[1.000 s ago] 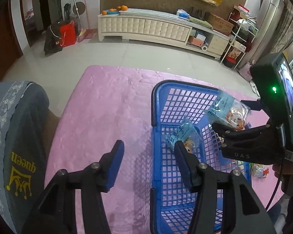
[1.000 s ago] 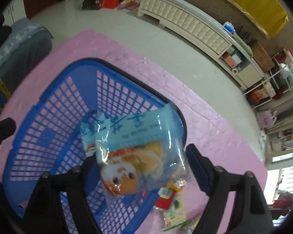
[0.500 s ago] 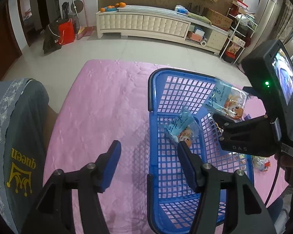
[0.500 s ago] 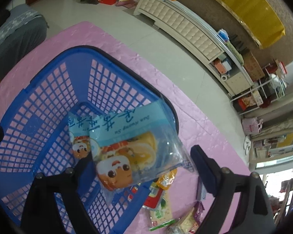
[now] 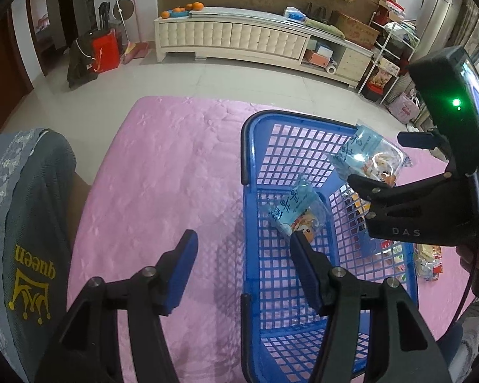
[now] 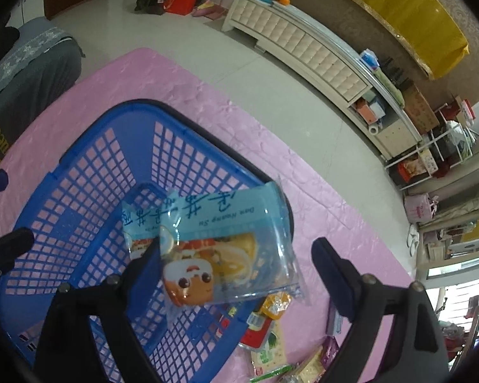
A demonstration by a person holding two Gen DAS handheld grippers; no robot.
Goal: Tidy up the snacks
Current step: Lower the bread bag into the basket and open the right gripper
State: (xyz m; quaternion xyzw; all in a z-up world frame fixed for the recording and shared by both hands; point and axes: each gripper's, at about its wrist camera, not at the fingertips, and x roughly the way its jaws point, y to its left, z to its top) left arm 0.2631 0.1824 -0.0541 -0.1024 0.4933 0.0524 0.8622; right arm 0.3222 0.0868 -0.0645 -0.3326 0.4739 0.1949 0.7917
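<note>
A blue mesh basket [image 5: 249, 159] stands on a pink mat [image 5: 163, 166]. One clear blue snack packet with a cartoon face [image 5: 298, 214] lies inside it. A second, similar packet [image 6: 226, 255] hangs over the basket's right rim, leaning against the left finger [image 6: 143, 268] of my right gripper [image 6: 236, 249]. That gripper is open, and its right finger [image 6: 332, 274] stands clear of the packet. My left gripper [image 5: 242, 239] is open and holds nothing, its fingers either side of the basket's left wall.
Several loose snacks [image 6: 271, 344] lie on the mat just right of the basket. A person's leg in grey shorts [image 5: 25, 223] rests at the mat's left edge. A long white cabinet [image 5: 233, 38] stands across the tiled floor.
My right gripper's jaws have spread, and the right finger has come away from the packet, which now leans on the left finger. The left gripper has stayed put.
</note>
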